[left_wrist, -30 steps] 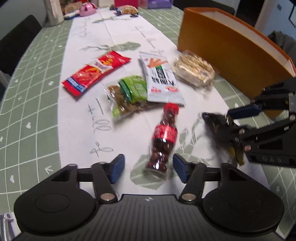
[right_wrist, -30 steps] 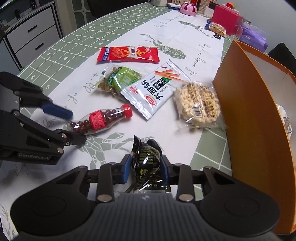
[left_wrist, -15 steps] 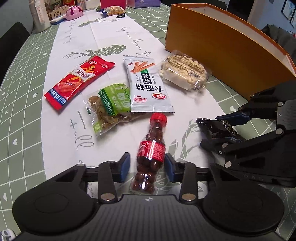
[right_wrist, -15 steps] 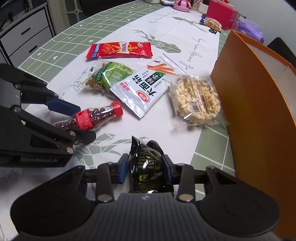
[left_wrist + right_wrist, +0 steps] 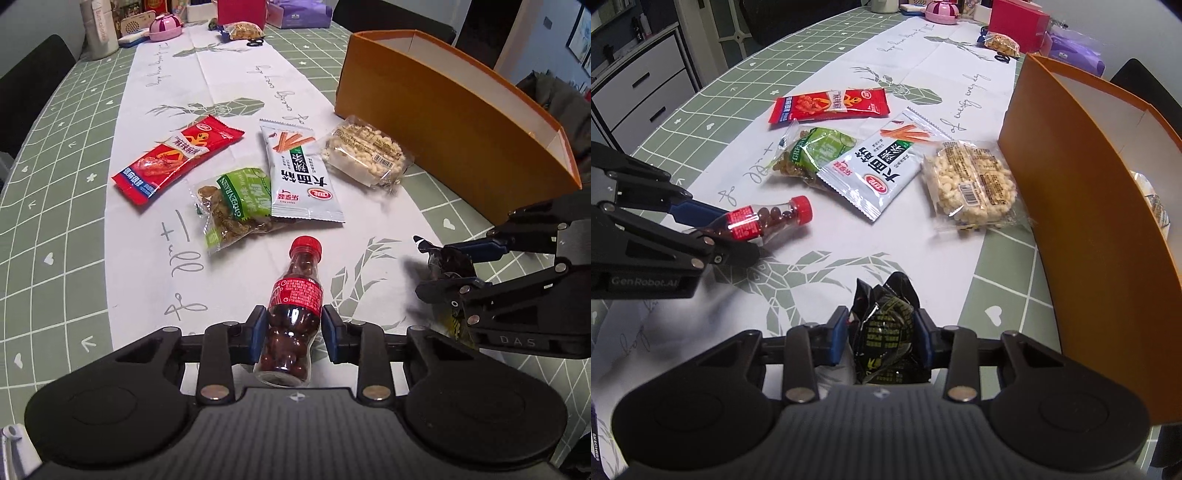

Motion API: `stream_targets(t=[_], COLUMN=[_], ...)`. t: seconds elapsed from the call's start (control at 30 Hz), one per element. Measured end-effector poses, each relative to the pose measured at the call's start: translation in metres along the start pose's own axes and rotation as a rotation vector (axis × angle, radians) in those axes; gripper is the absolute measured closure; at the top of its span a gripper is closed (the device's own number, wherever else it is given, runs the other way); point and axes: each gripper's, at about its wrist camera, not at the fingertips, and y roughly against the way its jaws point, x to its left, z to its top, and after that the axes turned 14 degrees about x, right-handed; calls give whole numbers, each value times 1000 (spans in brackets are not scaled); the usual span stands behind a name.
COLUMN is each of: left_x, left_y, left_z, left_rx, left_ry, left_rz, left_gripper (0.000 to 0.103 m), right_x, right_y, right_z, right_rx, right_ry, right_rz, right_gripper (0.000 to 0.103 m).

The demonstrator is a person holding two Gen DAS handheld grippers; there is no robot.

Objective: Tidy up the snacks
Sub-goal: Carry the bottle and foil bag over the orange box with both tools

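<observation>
My left gripper (image 5: 293,334) is shut on a small red-capped bottle of dark candies (image 5: 295,295), which also shows in the right wrist view (image 5: 764,221). My right gripper (image 5: 881,338) is shut on a crumpled black snack packet (image 5: 884,332). On the white runner lie a red packet (image 5: 177,162), a green nut bag (image 5: 236,206), a white noodle-snack packet (image 5: 301,177) and a puffed rice cake pack (image 5: 365,155). An orange box (image 5: 454,114) stands to the right, open at the top.
The table has a green grid cloth (image 5: 55,184). At its far end are a pink box (image 5: 242,13), a pink round container (image 5: 166,27), a small nut bag (image 5: 243,31) and a purple bag (image 5: 1075,51). A packet lies inside the orange box (image 5: 1152,206).
My left gripper moved forward around the candy bottle and closed on it. My right gripper kept hold of the black packet and shifted slightly.
</observation>
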Motion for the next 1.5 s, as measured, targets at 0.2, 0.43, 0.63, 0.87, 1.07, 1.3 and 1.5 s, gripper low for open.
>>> stream_targets(t=[0.2,0.43,0.63,0.87,1.07,1.3,1.5], left_x=[-4,-14,-22,-35,-60,-87,-117], left_y=[15,38,50,62,68,72,72], left_z=[-7,-10,-3,23,49,85,124], left_rx=[-28,-72,-94,-127,-146,-161,-175], left_ry=[-1,-28,-50,-84,-165,-235,-324], left_rz=[-3,0,-2,-9,-13,-55,-60], left_gripper=[67,67,67,67,67,67,67], right_x=[1,2,-4,-21,-46,-84,-124], right_y=[13,31,50,78,98,125,138], right_z=[-7,-16,-21,-21,-21,-22,-19], right_rx=[-19,-43,-70,-114,-141,-203,-238], right_ry=[-14,-32,-74,-144,-224,-335,-457], right_rz=[-4,1,1,2,-1,6,14], right_gripper=[66,66,66,66,66,66,68])
